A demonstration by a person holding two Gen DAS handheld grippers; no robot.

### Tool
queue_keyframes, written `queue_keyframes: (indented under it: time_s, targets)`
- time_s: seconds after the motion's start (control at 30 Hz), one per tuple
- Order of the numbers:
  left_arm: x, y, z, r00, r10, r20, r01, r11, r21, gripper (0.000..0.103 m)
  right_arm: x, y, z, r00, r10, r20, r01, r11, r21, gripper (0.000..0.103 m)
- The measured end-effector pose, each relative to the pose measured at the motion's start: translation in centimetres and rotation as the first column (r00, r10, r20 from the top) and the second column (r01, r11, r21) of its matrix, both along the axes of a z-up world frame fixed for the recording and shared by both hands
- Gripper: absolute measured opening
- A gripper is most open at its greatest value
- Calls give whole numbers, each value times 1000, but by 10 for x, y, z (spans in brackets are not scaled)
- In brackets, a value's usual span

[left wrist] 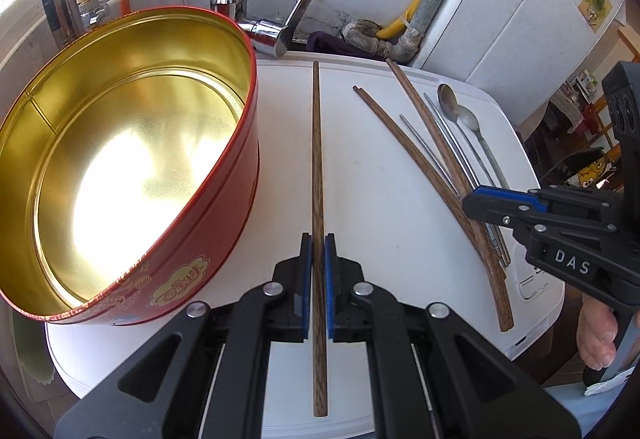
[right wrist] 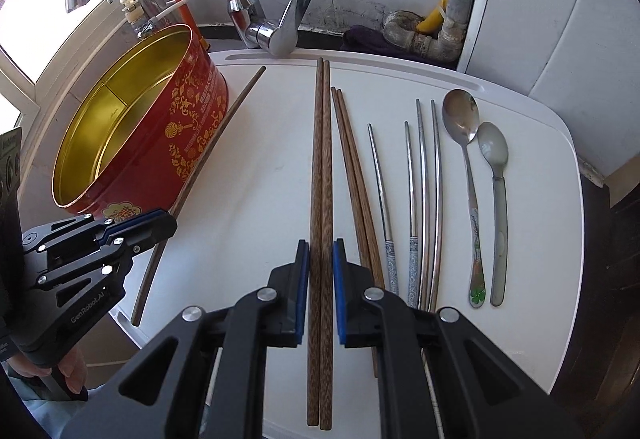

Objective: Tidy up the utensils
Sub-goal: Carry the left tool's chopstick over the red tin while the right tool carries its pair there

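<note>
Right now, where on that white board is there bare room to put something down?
The widest free patch on the board lies between the red tin and the wooden chopsticks in the right tongs. The right side is crowded: more chopsticks, metal ones and two spoons.

Two handheld grippers of black plastic. The left gripper point(left wrist: 319, 263) and right gripper point(right wrist: 321, 271) each have blue pads point(right wrist: 338, 291) lining their fingers, round silver screws point(left wrist: 362, 288) at the joints, and triangular cut-outs in the arms. White lettering marks the bodies. A pale blue sleeve point(right wrist: 24, 405) shows.
</note>
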State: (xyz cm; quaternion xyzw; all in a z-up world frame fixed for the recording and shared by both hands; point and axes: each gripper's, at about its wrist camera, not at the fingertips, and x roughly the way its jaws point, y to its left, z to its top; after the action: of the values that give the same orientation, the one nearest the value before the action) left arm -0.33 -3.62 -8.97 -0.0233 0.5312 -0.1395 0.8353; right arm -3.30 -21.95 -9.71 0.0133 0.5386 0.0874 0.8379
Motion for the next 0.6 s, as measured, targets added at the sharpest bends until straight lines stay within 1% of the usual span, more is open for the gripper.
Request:
queue_keyframes:
  time_s: [0.2, 0.33, 0.47, 0.6]
  targets:
    - [-16, -2, 10, 1000, 8, 12, -8, 1000, -5, 6, -13, 0, 8, 1000, 8, 18, -8, 1000, 7, 13]
    - [-28, 1, 28, 999, 36, 32, -35, 999, -18, 6, -21, 6, 22, 998, 39, 49, -40, 999, 20, 13]
    - [-40, 11, 48, 996, 84, 36, -84, 996, -1, 6, -26, 17, 41, 992, 87, 94, -90, 995, 32, 13]
    - [-52, 23, 67, 990, 130, 49, -131, 991, 28, 6, -30, 30, 54, 986, 110, 127, -118, 991, 57, 13]
